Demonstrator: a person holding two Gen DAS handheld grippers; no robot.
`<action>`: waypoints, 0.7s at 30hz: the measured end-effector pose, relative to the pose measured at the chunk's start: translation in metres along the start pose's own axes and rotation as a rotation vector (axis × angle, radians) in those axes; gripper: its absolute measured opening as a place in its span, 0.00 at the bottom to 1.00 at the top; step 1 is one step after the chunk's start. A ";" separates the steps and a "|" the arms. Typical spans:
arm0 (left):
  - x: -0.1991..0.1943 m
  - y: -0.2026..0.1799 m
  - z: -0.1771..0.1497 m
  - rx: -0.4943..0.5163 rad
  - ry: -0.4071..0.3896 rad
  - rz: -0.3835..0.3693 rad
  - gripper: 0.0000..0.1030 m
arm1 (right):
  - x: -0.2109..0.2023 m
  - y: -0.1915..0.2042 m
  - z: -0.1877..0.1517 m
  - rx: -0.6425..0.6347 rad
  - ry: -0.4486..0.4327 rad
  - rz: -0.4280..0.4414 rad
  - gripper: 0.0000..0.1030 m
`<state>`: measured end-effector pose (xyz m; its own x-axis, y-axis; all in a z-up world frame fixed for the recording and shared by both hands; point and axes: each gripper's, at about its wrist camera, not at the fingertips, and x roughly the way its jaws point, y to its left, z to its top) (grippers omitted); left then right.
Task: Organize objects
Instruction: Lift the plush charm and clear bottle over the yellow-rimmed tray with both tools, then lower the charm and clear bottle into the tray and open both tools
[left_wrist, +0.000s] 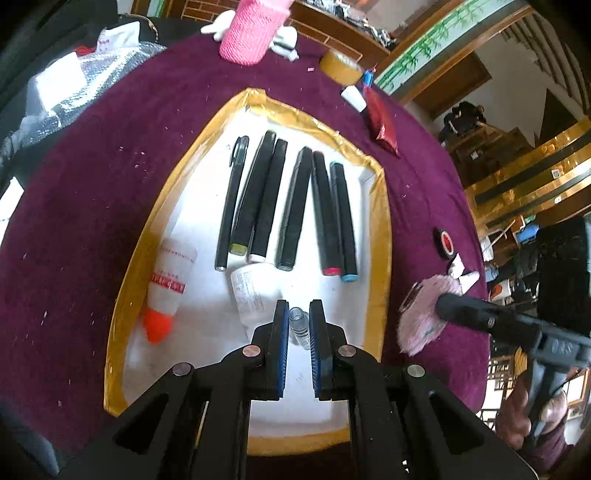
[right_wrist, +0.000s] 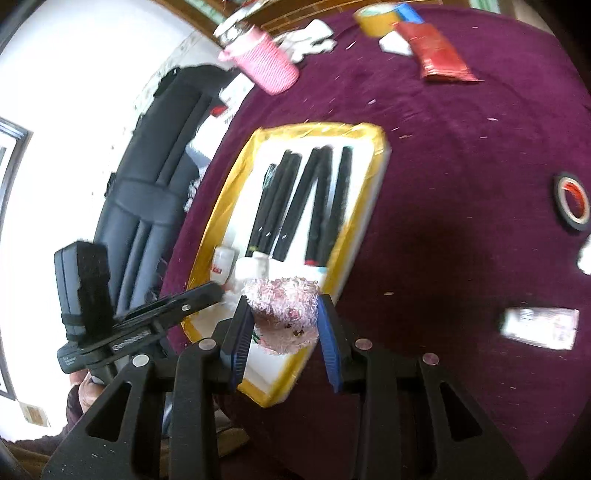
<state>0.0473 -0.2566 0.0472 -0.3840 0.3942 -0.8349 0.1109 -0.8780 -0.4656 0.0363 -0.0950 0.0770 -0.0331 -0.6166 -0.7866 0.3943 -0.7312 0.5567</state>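
A white tray with a gold rim (left_wrist: 384, 229) lies on the purple cloth and holds several black markers (left_wrist: 295, 206), a white glue bottle with an orange cap (left_wrist: 170, 280) and a second white bottle (left_wrist: 251, 291). My left gripper (left_wrist: 298, 314) hovers over the tray's near end; a small clear bottle (left_wrist: 300, 326) stands between its blue pads, and the jaws sit narrowly apart around it. My right gripper (right_wrist: 282, 314) is shut on a fluffy pink cloth (right_wrist: 286, 312) just above the tray's near corner (right_wrist: 273, 395). It also shows in the left wrist view (left_wrist: 424, 314).
On the cloth: a pink knitted cup (left_wrist: 251, 33), a yellow tape roll (left_wrist: 340, 66), a red packet (left_wrist: 382, 118), a black tape roll (left_wrist: 445, 242), a small white card (right_wrist: 539, 326). A black chair (right_wrist: 155, 177) stands beside the table.
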 end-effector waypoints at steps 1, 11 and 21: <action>0.003 0.001 0.001 0.003 0.005 0.000 0.08 | 0.005 0.003 0.000 -0.002 0.010 -0.007 0.31; 0.034 0.005 0.025 0.037 0.037 0.006 0.08 | 0.056 0.018 0.005 -0.019 0.078 -0.135 0.31; 0.016 0.009 0.031 -0.003 0.014 -0.002 0.41 | 0.078 0.026 0.010 -0.059 0.103 -0.246 0.32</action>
<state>0.0135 -0.2671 0.0387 -0.3711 0.3999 -0.8381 0.1131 -0.8763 -0.4683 0.0342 -0.1648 0.0327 -0.0422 -0.3871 -0.9211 0.4393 -0.8352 0.3308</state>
